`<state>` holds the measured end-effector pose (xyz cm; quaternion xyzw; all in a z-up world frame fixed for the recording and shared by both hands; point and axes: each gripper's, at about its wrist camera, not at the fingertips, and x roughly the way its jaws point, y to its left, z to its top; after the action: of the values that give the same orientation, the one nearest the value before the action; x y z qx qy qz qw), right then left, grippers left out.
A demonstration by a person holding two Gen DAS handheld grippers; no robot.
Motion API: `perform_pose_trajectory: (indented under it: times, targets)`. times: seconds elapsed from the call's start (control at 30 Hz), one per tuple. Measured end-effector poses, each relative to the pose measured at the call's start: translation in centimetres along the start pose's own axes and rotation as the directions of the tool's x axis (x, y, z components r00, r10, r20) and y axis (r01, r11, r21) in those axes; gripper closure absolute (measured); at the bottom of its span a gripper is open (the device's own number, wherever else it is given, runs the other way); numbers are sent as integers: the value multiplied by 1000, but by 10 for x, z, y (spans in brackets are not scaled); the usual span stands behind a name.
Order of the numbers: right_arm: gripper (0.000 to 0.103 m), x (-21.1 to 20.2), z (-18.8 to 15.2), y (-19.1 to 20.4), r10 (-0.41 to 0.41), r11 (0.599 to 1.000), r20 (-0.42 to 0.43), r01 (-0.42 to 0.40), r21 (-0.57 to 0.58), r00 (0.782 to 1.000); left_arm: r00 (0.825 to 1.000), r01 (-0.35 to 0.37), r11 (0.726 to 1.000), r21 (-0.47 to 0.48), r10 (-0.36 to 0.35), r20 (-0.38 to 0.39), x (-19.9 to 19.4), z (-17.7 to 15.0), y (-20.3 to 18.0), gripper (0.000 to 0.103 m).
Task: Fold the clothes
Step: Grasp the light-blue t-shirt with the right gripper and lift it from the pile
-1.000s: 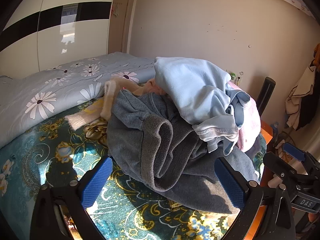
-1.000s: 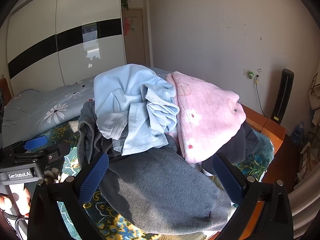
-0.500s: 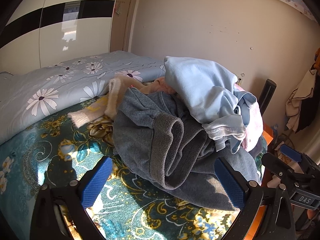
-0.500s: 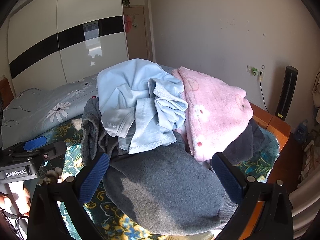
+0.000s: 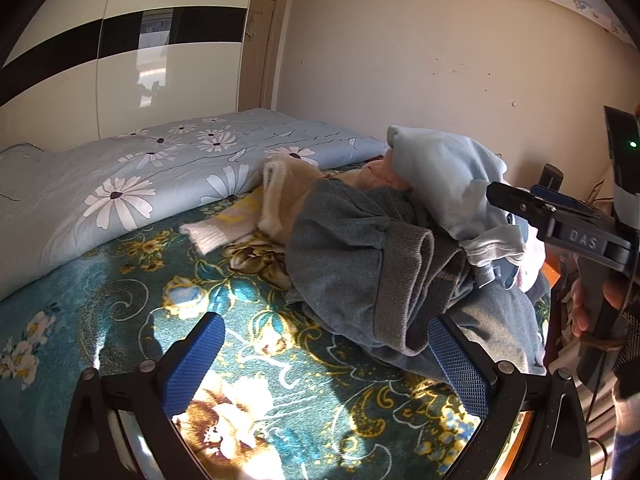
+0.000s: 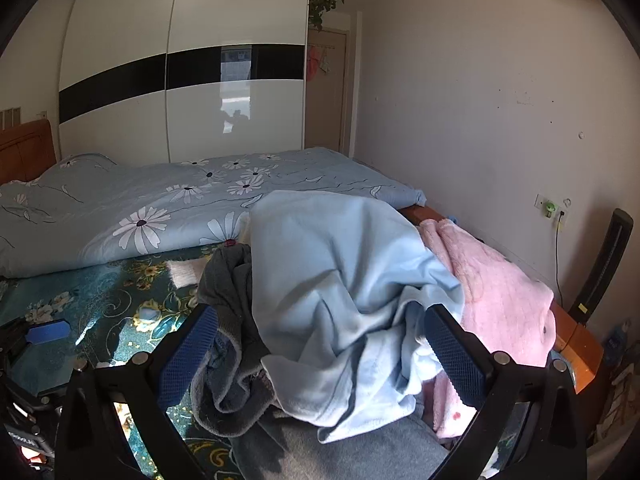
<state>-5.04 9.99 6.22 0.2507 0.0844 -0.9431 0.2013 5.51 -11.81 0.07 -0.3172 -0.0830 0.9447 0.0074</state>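
A pile of clothes lies on the bed: a grey sweatshirt [image 5: 360,248] at the bottom, a light blue garment [image 5: 440,172] on top, and a cream piece [image 5: 280,196] behind. My left gripper [image 5: 328,356] is open above the bedspread, its right pad next to the grey hem, with nothing held. My right gripper [image 6: 320,352] is open, its blue pads straddling the light blue garment [image 6: 340,280]. A pink fleece [image 6: 500,292] lies to its right and the grey sweatshirt [image 6: 232,292] to its left. A hand [image 5: 584,308] holds the right gripper's handle.
A teal floral bedspread [image 5: 120,300] covers the near part of the bed. A pale blue daisy duvet [image 6: 160,204] is bunched behind. The wooden bed frame edge [image 6: 576,336] runs on the right, with a black tower device [image 6: 604,268] and the wall beyond. A wardrobe [image 6: 180,112] stands at the back.
My right gripper has moved forward onto the pile, so the light blue garment now sits between its pads. My left gripper has drawn back and left, leaving the pile further right.
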Motion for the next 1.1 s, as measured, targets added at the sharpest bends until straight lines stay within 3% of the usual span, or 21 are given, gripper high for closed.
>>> perform_pose_trajectory:
  times: [0.13, 0.23, 0.33, 0.43, 0.5, 0.57, 0.77, 0.9, 1.0, 1.1]
  targets:
    - [1, 47, 4, 7, -34, 999, -91, 34, 1, 995, 999, -40, 999, -23, 40, 7, -11, -10, 32, 0]
    - [2, 72, -3, 14, -109, 993, -140, 103, -55, 984, 999, -50, 997, -52, 50, -2, -15, -18, 54, 0]
    - [25, 79, -3, 11, -185, 982, -151, 179, -55, 971, 999, -53, 995, -81, 52, -12, -19, -28, 73, 0]
    - [45, 70, 7, -14, -113, 985, -161, 131, 111, 981, 998, -56, 992, -113, 54, -14, -27, -38, 90, 0]
    - [65, 64, 13, -28, -78, 975, -172, 111, 193, 982, 999, -53, 990, -132, 51, -18, -34, -45, 99, 0]
    - [72, 55, 21, -35, -40, 963, -166, 82, 257, 985, 999, -51, 988, -146, 48, -17, -42, -52, 109, 0]
    - [76, -2, 55, -36, 70, 942, -52, -49, 332, 996, 998, -66, 977, -203, 66, -9, -74, -70, 140, 0]
    - [77, -50, 92, -24, 139, 928, 48, -148, 341, 989, 998, -62, 964, -257, 68, 13, -101, -80, 161, 0]
    - [77, -85, 116, 16, 253, 923, 94, -269, 276, 963, 995, -73, 956, -285, 89, 42, -127, -87, 174, 0]
    - [77, -107, 125, 82, 409, 893, 81, -416, 172, 909, 990, -87, 942, -325, 118, 76, -159, -99, 192, 0]
